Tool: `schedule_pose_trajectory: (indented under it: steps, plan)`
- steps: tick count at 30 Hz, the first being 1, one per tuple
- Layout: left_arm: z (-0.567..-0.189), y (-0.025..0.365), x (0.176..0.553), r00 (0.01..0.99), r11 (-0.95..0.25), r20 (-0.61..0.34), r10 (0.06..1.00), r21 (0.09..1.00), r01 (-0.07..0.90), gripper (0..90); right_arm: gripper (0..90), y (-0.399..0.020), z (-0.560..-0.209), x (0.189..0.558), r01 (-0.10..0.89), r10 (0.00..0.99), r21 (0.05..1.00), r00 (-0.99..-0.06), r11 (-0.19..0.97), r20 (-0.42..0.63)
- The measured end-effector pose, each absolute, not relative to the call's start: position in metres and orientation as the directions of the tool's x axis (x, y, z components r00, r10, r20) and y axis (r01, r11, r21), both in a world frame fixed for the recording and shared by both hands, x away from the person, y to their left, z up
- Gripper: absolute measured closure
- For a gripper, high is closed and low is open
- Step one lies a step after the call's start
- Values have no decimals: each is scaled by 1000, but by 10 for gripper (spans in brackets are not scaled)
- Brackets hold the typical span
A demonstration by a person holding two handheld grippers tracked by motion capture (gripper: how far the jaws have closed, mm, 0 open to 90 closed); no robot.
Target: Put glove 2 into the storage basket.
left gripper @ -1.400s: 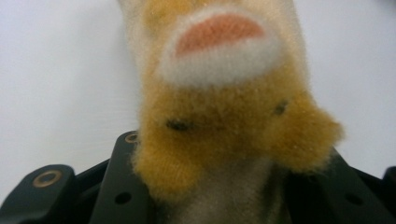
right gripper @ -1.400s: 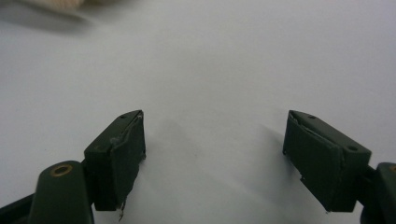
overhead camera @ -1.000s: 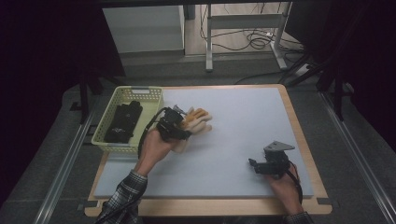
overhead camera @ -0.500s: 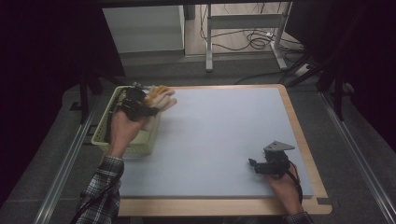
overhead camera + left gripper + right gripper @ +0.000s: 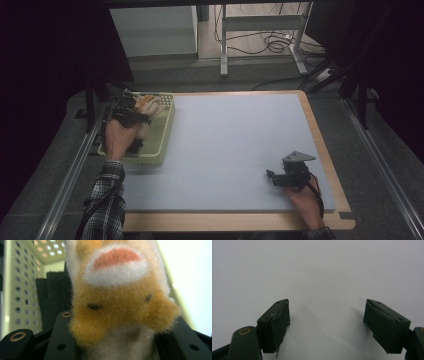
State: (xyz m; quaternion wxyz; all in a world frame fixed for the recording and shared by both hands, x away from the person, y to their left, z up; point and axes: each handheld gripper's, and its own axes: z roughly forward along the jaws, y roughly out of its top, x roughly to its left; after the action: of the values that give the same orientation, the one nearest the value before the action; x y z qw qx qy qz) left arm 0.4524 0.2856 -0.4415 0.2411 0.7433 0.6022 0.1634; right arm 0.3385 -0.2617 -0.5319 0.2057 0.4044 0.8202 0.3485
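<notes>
My left gripper (image 5: 136, 108) holds a fluffy orange and white plush toy (image 5: 148, 102) above the far end of a pale green perforated basket (image 5: 168, 131). In the left gripper view the plush toy (image 5: 120, 302) sits squeezed between the black fingers (image 5: 62, 340), and the jaws have just been opening a little with the toy still between them. Below it lie dark items (image 5: 52, 297) inside the basket (image 5: 17, 290). My right gripper (image 5: 273, 177) rests on the light blue mat (image 5: 235, 145) near the front right. It stands open (image 5: 327, 317) with nothing between its jaws.
The mat lies on a wooden board (image 5: 320, 145) with a narrow rim showing on the right and front. The basket stands at the mat's left edge. Beyond the table are a white cabinet (image 5: 152, 30), metal legs and cables on the floor.
The left hand has carried the plush toy leftwards from the mat to above the basket. The right hand and its gripper have stayed put.
</notes>
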Motion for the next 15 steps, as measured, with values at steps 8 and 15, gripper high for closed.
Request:
schedule_pose_trajectory:
  steps: [8, 15]
  plan:
    - [-480, 268, 473, 263, -198, -61, 963, 504, 841, 513, 207, -262, -532, 338, 520, 807, 738, -589, 430, -56]
    - [-506, 258, 484, 309, -251, -94, 946, 390, 886, 253, 207, -262, -532, 338, 520, 807, 739, -589, 430, -55]
